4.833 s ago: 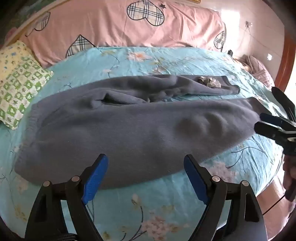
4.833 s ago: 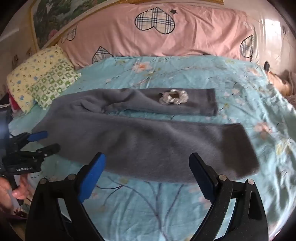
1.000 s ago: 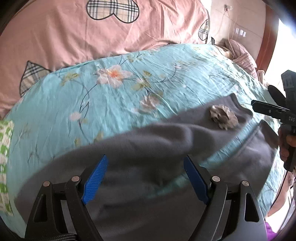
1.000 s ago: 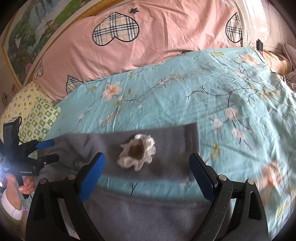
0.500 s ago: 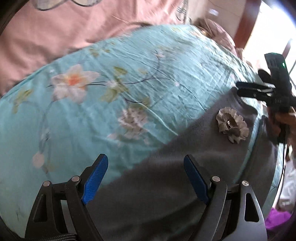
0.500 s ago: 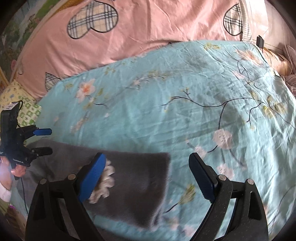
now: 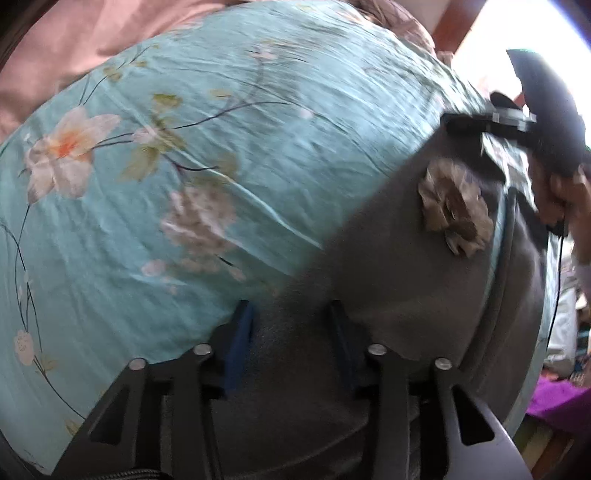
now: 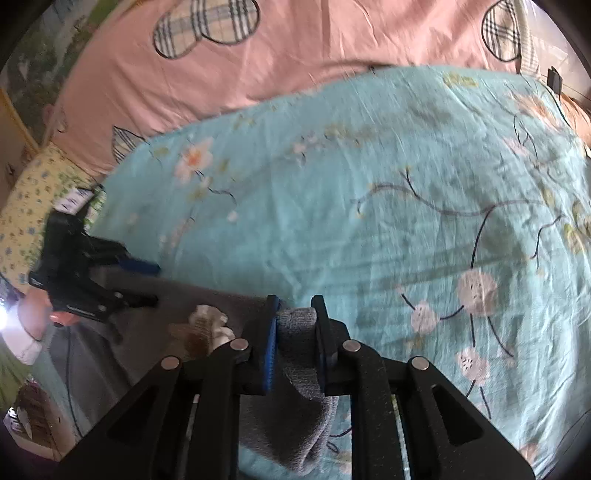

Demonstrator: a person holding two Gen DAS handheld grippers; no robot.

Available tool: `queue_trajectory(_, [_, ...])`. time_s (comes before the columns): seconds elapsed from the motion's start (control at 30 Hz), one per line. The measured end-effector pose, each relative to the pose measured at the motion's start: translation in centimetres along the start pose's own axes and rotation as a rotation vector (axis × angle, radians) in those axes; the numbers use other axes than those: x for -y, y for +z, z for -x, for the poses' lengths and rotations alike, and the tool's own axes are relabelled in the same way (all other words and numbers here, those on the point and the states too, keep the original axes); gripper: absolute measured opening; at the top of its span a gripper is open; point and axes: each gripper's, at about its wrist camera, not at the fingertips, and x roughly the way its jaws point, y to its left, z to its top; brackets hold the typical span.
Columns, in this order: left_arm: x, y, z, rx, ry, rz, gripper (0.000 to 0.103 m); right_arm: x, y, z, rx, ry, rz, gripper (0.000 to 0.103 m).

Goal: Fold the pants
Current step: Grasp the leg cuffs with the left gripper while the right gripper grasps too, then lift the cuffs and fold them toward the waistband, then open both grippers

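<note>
Grey fleece pants (image 7: 413, 280) lie on the turquoise floral bedsheet (image 7: 221, 155), with a cream fabric flower (image 7: 456, 206) on one leg. My left gripper (image 7: 291, 325) has its blue pads narrowed around a fold of the far leg's edge. My right gripper (image 8: 293, 321) is shut on a bunched hem of the pants (image 8: 295, 332). The right gripper shows in the left wrist view (image 7: 491, 123) at the hem. The left gripper shows in the right wrist view (image 8: 140, 280), further along the same leg.
A pink quilt with plaid hearts (image 8: 295, 59) lies along the far side of the bed. A yellow-green patterned pillow (image 8: 26, 206) sits at the left. Striped cloth (image 7: 391, 18) lies at the bed's far right corner.
Both grippers moved across the pants to the far leg and closed on its edge. The right one now pinches the hem; the left one has narrowed onto the fold.
</note>
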Motion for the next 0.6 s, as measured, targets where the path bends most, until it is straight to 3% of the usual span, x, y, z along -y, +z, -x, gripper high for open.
queue_trajectory(0.13, [1.8, -0.1, 0.6, 0.009, 0.045, -0.043, 0.011, -0.7, 0.4, 1.9, 0.044, 0.046, 0.006, 0.018])
queue_trajectory(0.17, [2.2, -0.1, 0.8, 0.014, 0.06, -0.05, 0.008, -1.0, 0.5, 2.3, 0.054, 0.05, 0.015, 0.018])
queue_trajectory(0.4, [5.7, -0.4, 4.6, 0.103, 0.161, -0.047, 0.005, -1.8, 0.8, 4.5, 0.105, 0.039, 0.082, 0.017])
queue_trajectory(0.6, [8.8, -2.2, 8.5, 0.175, 0.131, 0.004, 0.004, -1.8, 0.8, 7.0, 0.17, 0.065, 0.157, 0.017])
